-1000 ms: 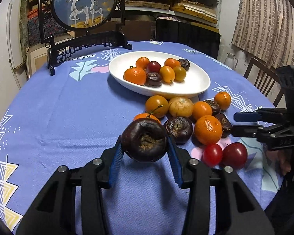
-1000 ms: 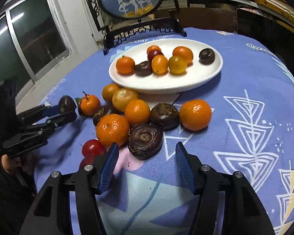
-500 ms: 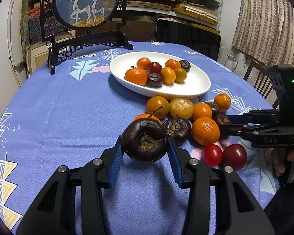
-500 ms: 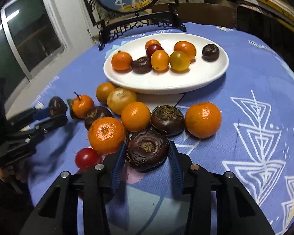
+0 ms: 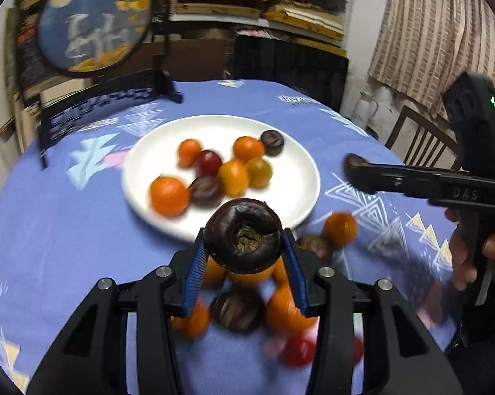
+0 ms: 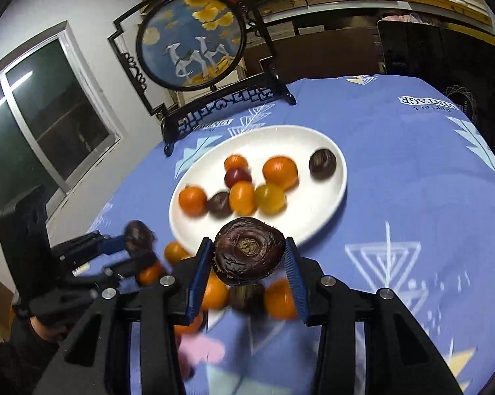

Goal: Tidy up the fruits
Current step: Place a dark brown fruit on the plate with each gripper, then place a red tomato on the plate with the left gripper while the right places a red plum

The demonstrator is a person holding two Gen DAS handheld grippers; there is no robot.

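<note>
Both hands loaded: my left gripper [image 5: 244,251] clamps one dark fruit [image 5: 243,234], my right gripper [image 6: 247,258] pinches another [image 6: 249,250], raised to clear the pile toward the plate [image 6: 326,212]

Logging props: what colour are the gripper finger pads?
Blue, ribbed pads; clearest in the right wrist view.

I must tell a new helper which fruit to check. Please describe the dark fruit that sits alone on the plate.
Find the white oval plate on the blue tablecloth. Most fruits cluster toward one side; the dark purple fruit lies apart near the opposite rim, beside only the large orange. Unlike the cluster's dark fruit, it touches nothing.
</note>
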